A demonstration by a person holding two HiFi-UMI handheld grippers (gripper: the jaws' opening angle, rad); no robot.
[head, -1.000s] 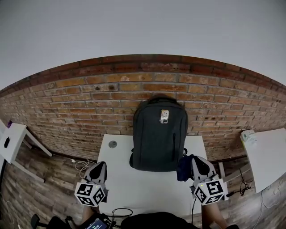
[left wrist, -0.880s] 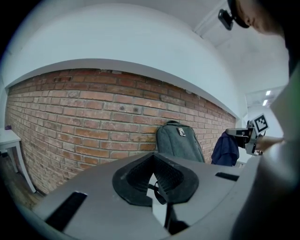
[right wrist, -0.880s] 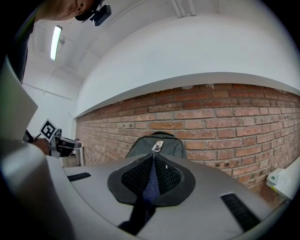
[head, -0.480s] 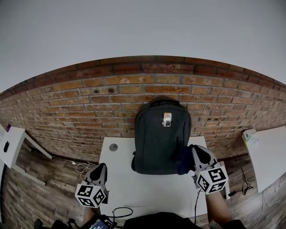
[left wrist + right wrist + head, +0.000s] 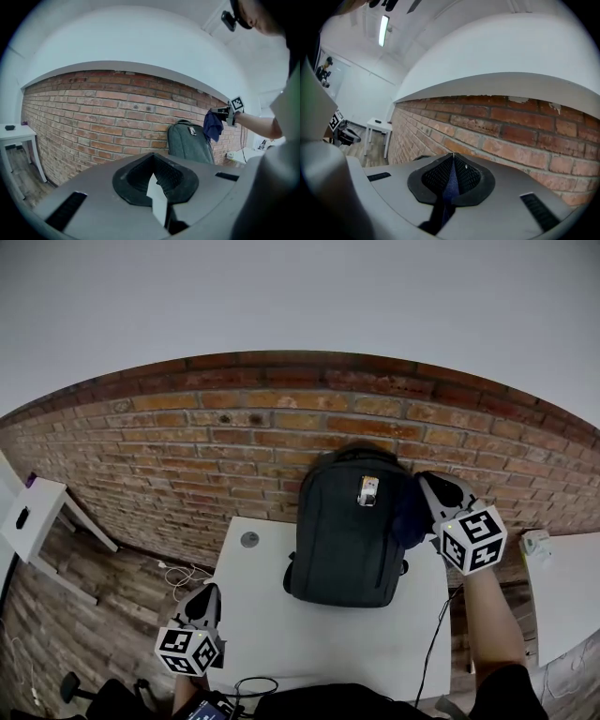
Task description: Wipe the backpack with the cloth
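Brick wall (image 5: 234,446) backs the white table (image 5: 281,634) where the grey backpack (image 5: 342,531) stands upright, my right tongs (image 5: 429,486) clenched on the blue cloth (image 5: 410,512) at its top corner, left tongs (image 5: 208,594) closed empty, well apart, so I judge a hard wipe could topple the unbraced bag.

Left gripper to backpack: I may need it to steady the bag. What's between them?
Nothing but bare white table, seen in the head view, between the left gripper and the backpack; a round cable grommet sits off that line.
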